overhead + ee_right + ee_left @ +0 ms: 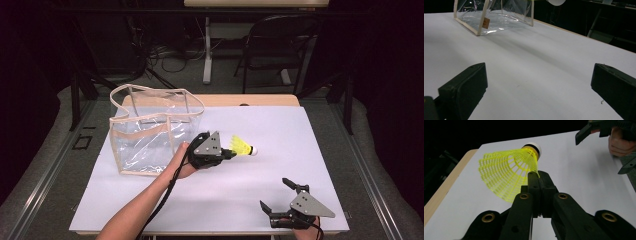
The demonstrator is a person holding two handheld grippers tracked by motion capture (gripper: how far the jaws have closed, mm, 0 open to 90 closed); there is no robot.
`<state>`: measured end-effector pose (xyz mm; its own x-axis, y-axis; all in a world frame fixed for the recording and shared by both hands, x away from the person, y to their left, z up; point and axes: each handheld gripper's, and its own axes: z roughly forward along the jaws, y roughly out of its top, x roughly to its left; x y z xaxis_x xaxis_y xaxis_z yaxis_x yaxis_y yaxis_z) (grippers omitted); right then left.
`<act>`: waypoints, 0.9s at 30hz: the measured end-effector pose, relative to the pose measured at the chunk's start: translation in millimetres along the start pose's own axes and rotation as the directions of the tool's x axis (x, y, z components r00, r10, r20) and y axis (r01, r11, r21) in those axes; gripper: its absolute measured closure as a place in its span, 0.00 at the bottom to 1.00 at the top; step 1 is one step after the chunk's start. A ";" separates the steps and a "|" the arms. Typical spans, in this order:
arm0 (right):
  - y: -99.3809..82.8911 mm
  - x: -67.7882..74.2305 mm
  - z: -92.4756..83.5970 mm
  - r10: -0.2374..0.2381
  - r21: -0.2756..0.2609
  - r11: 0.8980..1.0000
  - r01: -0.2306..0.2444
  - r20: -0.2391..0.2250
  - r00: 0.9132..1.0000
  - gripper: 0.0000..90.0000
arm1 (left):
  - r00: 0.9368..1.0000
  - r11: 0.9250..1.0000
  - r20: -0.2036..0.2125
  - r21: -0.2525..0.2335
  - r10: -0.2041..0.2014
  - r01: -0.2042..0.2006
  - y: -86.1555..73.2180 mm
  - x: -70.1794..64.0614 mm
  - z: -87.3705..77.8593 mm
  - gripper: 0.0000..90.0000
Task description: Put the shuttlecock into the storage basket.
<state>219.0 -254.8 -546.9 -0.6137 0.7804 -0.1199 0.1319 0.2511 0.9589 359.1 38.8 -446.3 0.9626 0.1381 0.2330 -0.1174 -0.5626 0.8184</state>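
Shuttlecock [243, 146]: yellow skirt pinched by left gripper [231, 154]; no writing legible
Right gripper [272, 194]: jaws wide (bare white sheet [280, 130] around)
Bag [150, 135]: clear, tan-edged; tag unreadable

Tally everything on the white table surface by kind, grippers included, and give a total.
Yellow shuttlecock: 1, pinched by its skirt in the left gripper
Clear plastic bag with beige trim: 1
Grippers: 2, the left one and the right gripper, whose jaws stand apart with nothing between them
Total: 4
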 end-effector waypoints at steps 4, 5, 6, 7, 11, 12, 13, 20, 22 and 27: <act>0.0 -0.1 -0.1 0.000 0.001 1.000 0.000 0.000 1.000 0.00 | 1.000 1.000 -0.007 -0.006 0.001 -0.001 1.4 1.4 -1.7 0.99; 0.0 -0.1 -0.2 0.000 0.003 1.000 0.000 0.000 1.000 0.00 | 1.000 1.000 -0.010 -0.006 -0.002 0.002 1.6 1.6 -2.2 0.99; 0.0 -0.1 -0.2 0.001 0.003 1.000 -0.001 0.000 1.000 0.00 | 1.000 1.000 -0.009 -0.006 -0.001 0.001 1.8 2.2 -2.5 0.99; 0.1 0.0 -0.3 0.000 0.002 1.000 0.000 0.000 1.000 0.00 | 1.000 1.000 -0.013 -0.003 0.001 -0.001 2.0 2.6 -2.9 0.99; 0.2 0.1 -0.3 -0.001 -0.001 1.000 0.001 0.000 1.000 0.00 | 1.000 1.000 -0.023 -0.005 0.000 0.000 3.1 4.9 -5.8 0.99; 0.2 0.1 -0.4 -0.001 0.000 1.000 0.001 0.000 1.000 0.00 | 1.000 1.000 -0.026 -0.009 0.001 -0.001 3.4 5.5 -6.5 0.99; 0.2 0.1 -0.3 -0.001 -0.001 1.000 0.001 0.000 1.000 0.00 | 1.000 1.000 -0.028 -0.011 -0.003 0.003 3.7 6.0 -7.0 0.99; 0.5 0.7 0.3 -0.002 0.003 1.000 0.002 -0.002 1.000 0.00 | 0.999 1.000 -0.043 -0.010 -0.004 0.004 4.3 10.7 -10.8 0.99; 0.6 0.7 0.0 0.000 0.003 1.000 0.000 -0.002 1.000 0.00 | 0.999 1.000 -0.048 -0.015 -0.007 0.006 4.6 11.8 -11.9 0.99; 0.5 0.5 -0.4 0.001 -0.001 1.000 -0.001 0.000 1.000 0.00 | 0.998 1.000 -0.057 -0.016 -0.011 0.010 5.6 15.4 -14.6 0.99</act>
<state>218.5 -254.5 -546.4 -0.6136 0.7807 -0.1185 0.1321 0.2495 0.9593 369.6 49.7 -430.5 0.9485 0.1903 0.2534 -0.1114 -0.5481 0.8289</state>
